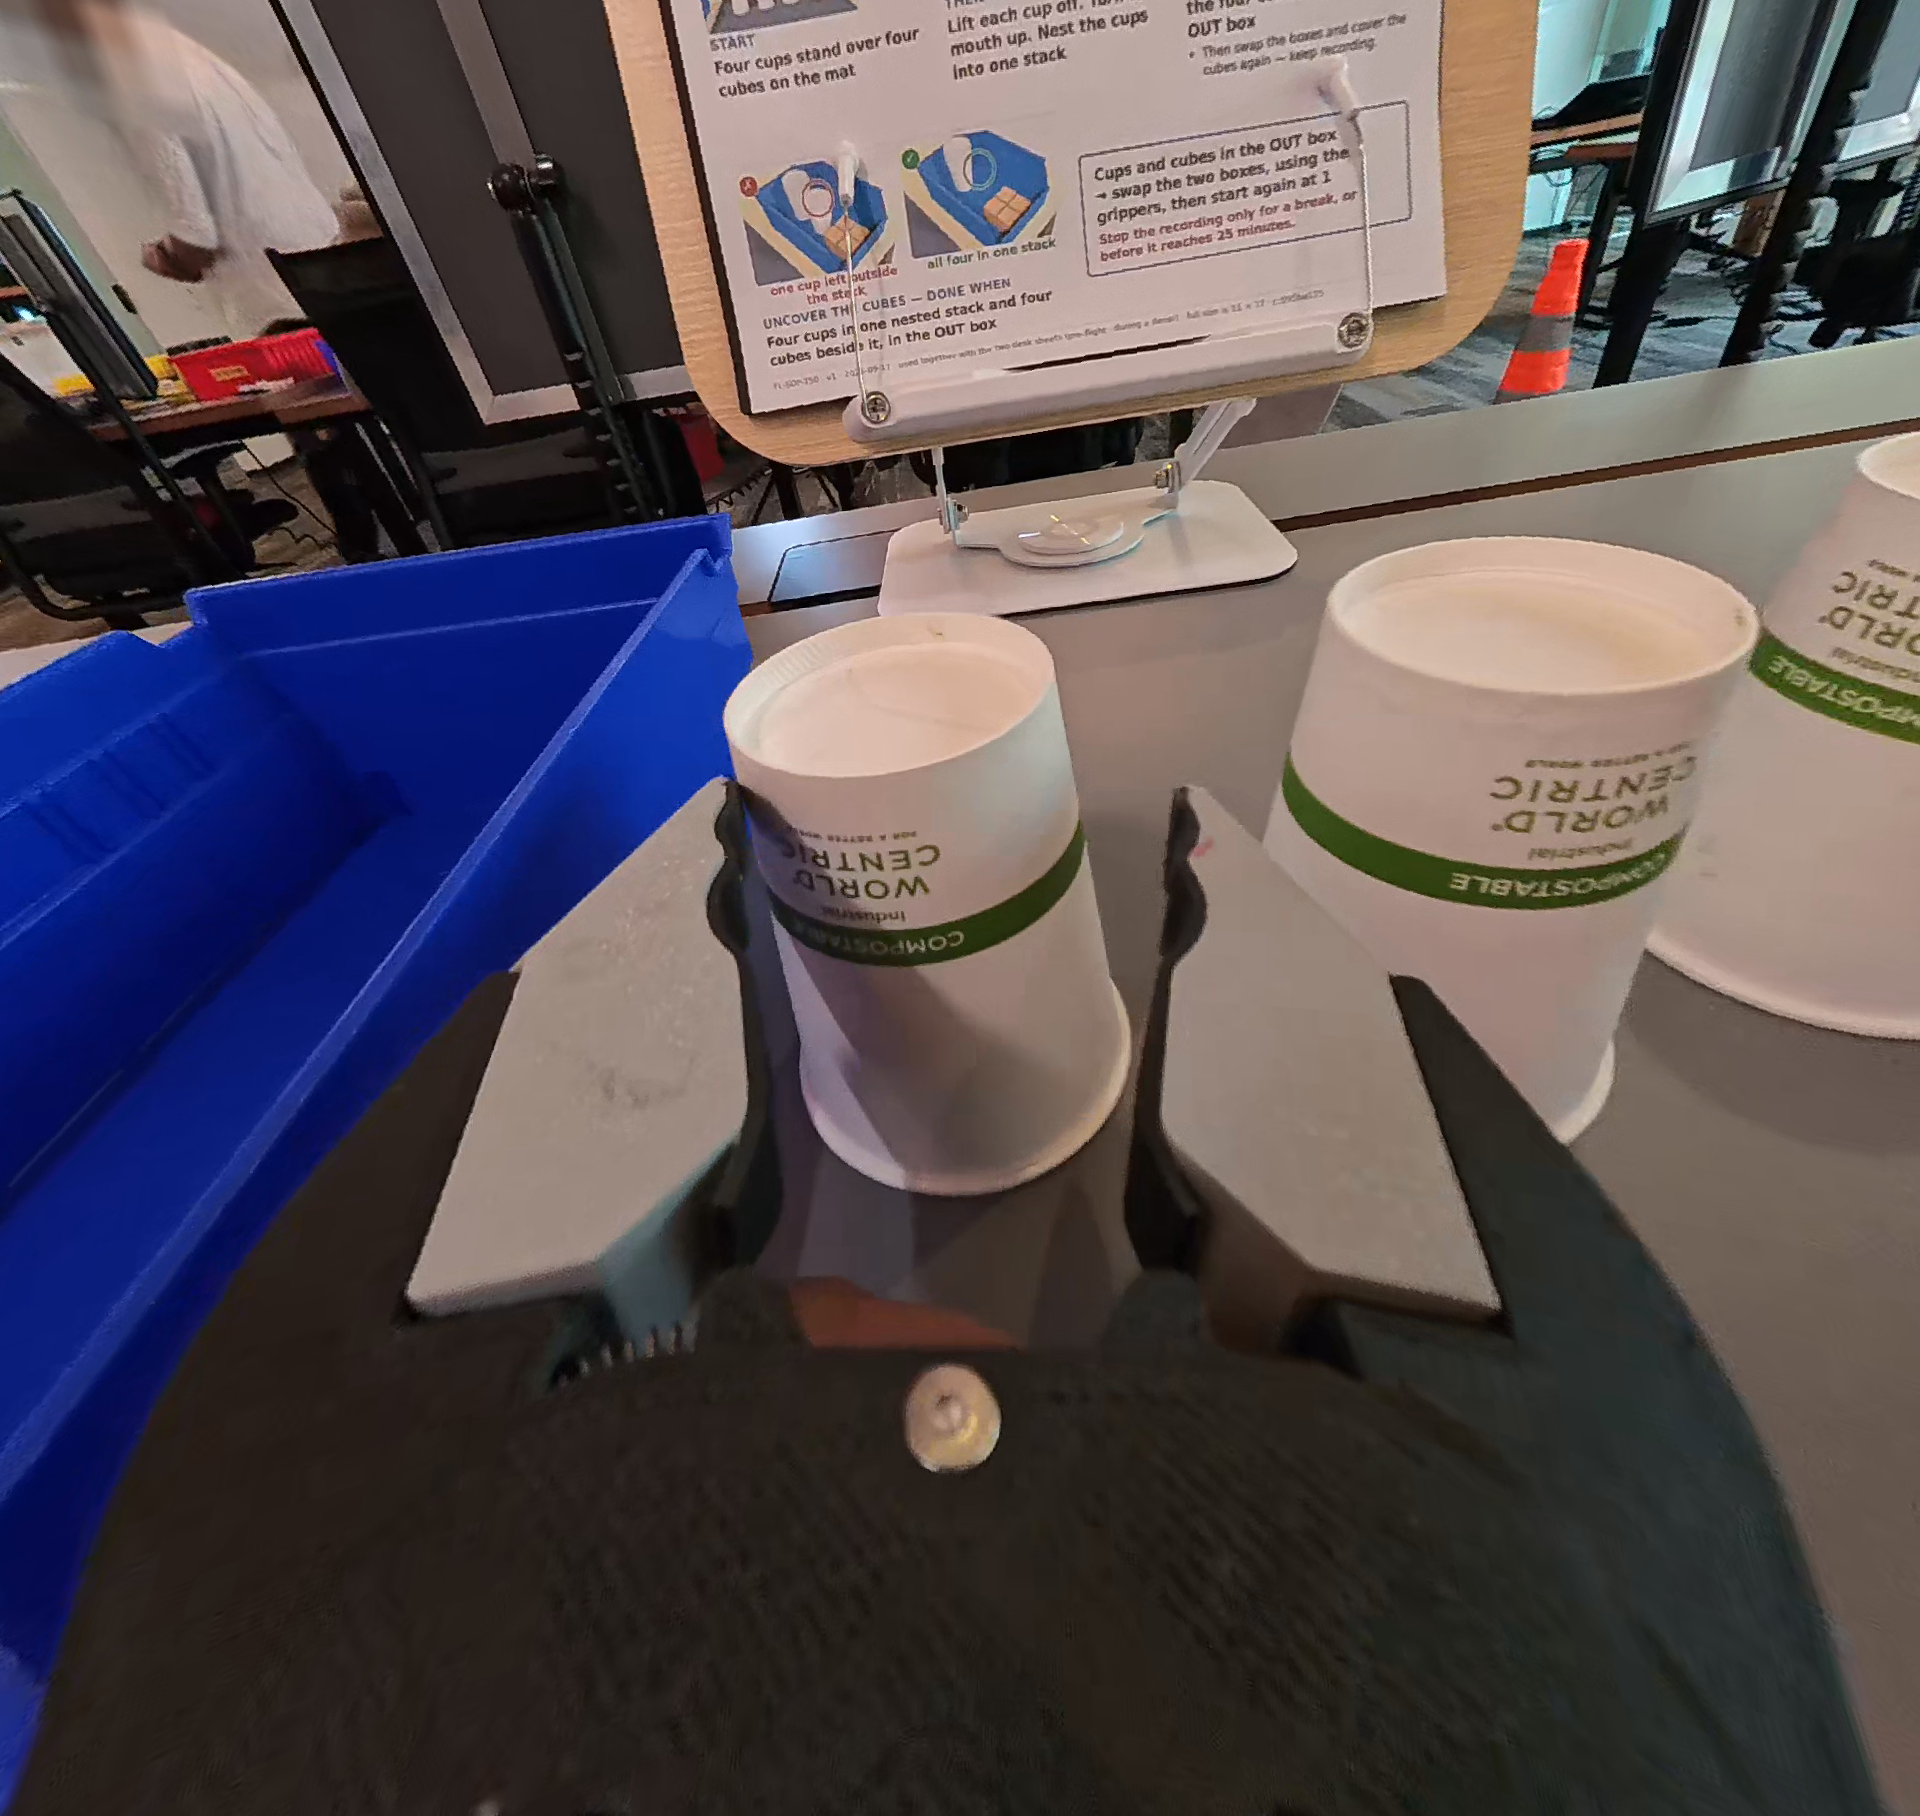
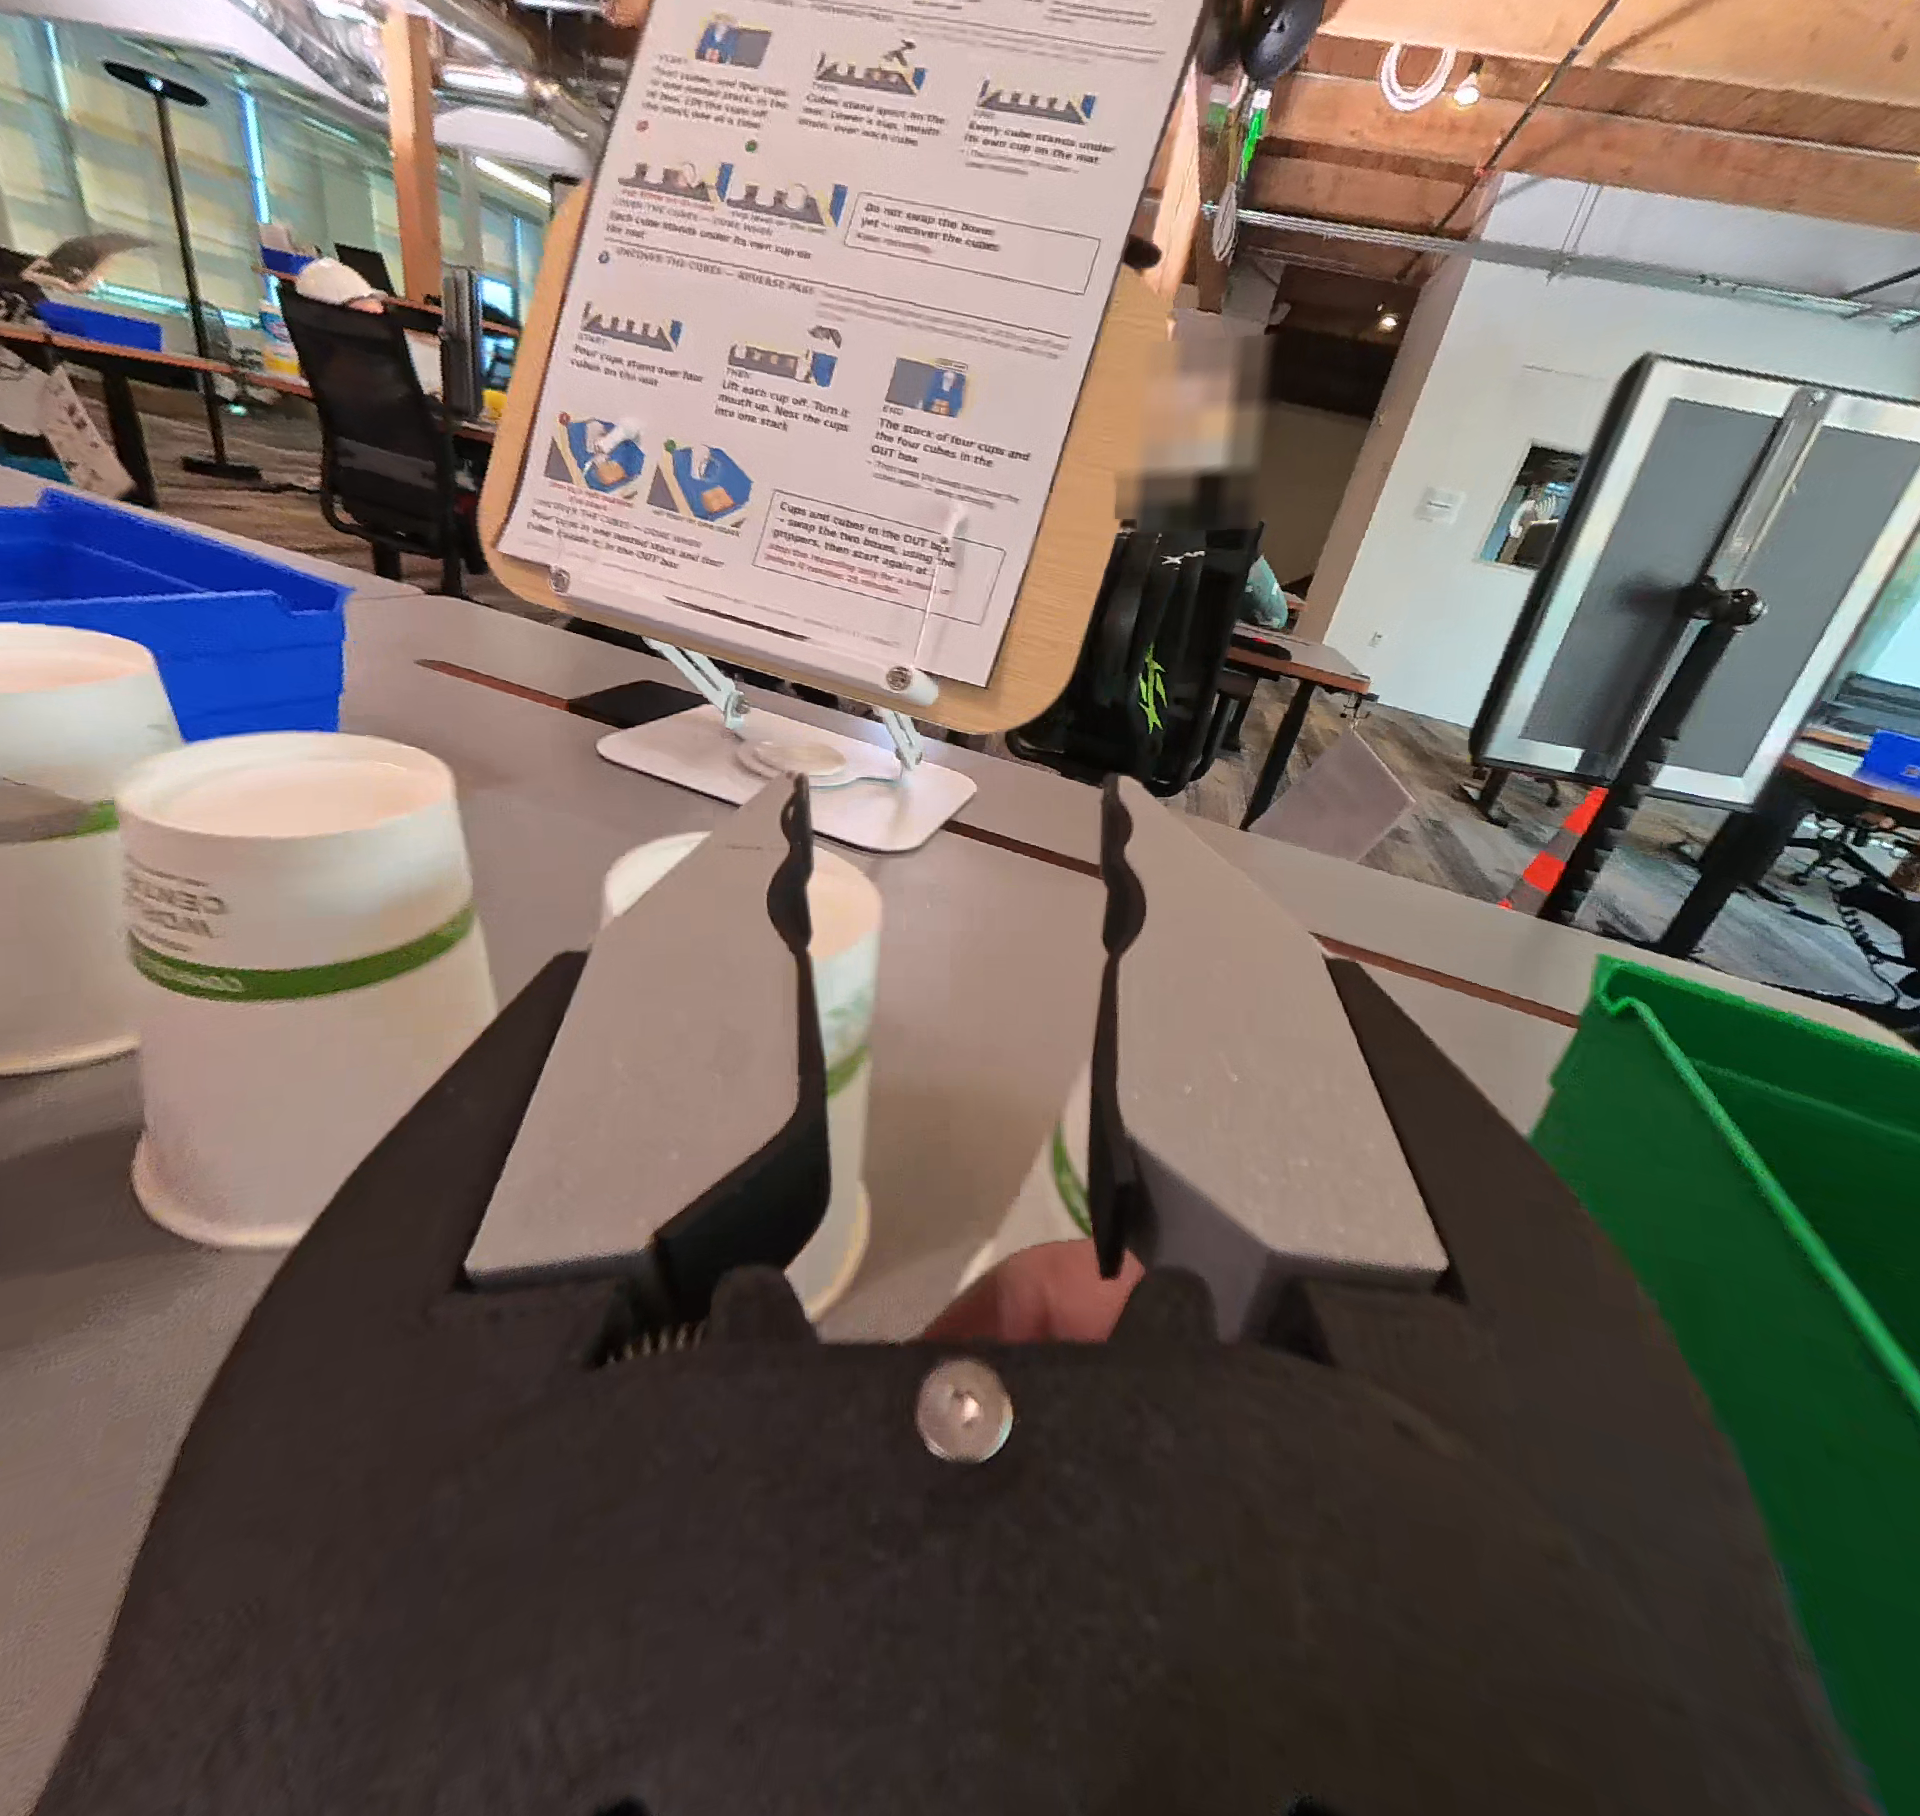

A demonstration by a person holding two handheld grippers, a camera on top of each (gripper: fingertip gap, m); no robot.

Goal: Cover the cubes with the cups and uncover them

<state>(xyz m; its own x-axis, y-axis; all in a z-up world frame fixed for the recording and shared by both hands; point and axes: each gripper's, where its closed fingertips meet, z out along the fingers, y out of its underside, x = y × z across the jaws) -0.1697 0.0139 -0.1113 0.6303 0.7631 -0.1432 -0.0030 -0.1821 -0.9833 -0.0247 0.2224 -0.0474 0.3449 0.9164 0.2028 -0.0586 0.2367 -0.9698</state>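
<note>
cup [image 1: 935, 893] upside down between left gripper [image 1: 956, 831] jaws, right pad clear | right gripper [image 2: 951, 862] open, holding nothing

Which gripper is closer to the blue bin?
Left. The left gripper sits right beside the blue bin, around an upturned cup. The right gripper is far across the table, near the green bin.

- Upturned cups [image 1: 1496, 810] in a row on the tabletop [image 1: 1195, 686].
- One bin [image 1: 343, 831] at the row's left end, another bin [image 2: 1766, 1195] at its right.
- Document stand [image 1: 1081, 540] behind the cups.
</note>
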